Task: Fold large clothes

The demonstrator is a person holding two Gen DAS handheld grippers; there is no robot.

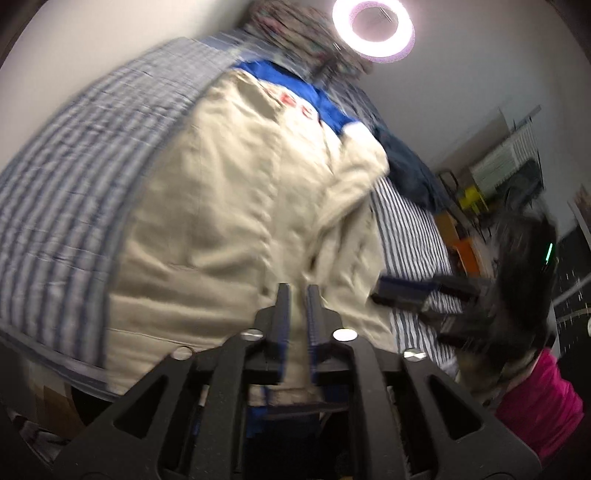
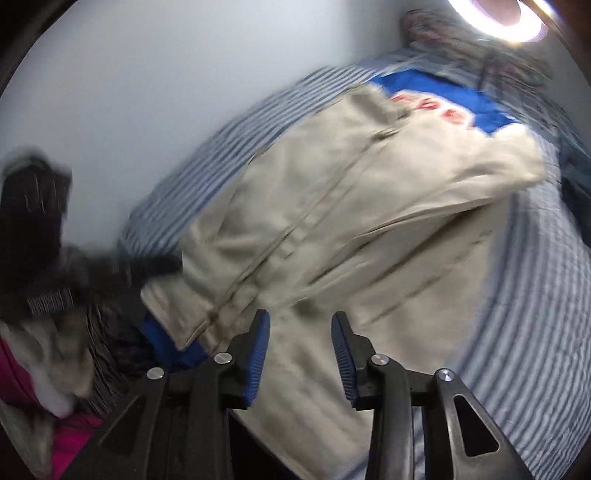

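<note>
My left tongs (image 1: 298, 291) narrowly parted, right tongs (image 2: 300, 320) wider; nothing between either pair. Beige jacket (image 1: 236, 206) with blue collar band lies folded along the striped bed (image 1: 55, 192), hem at the near edge. Risk: loose right-hand flap (image 2: 491, 166) could slide open if my tongs snag cloth pulling away. Frames blurred.

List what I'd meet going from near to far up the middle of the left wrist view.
Left gripper → beige jacket → its blue band with red letters → patterned pillow → white ring light.
</note>
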